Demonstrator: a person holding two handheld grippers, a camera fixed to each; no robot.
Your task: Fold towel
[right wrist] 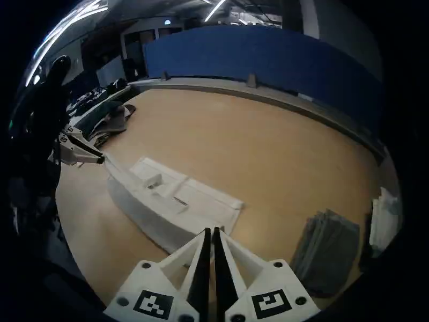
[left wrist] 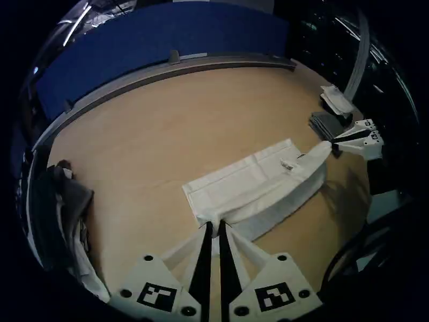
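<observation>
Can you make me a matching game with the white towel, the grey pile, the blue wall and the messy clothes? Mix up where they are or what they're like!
Things:
1. white towel
2. folded grey stack
3. blue wall
4. messy clothes heap

Places or states:
A. stands behind the table
B. crumpled at the table's edge
C. neatly folded, lying on the table, nothing touching it
D. pinched at its ends by the left gripper and the right gripper

Pairs: 1-D, 2-C, 3-A, 4-B.
</observation>
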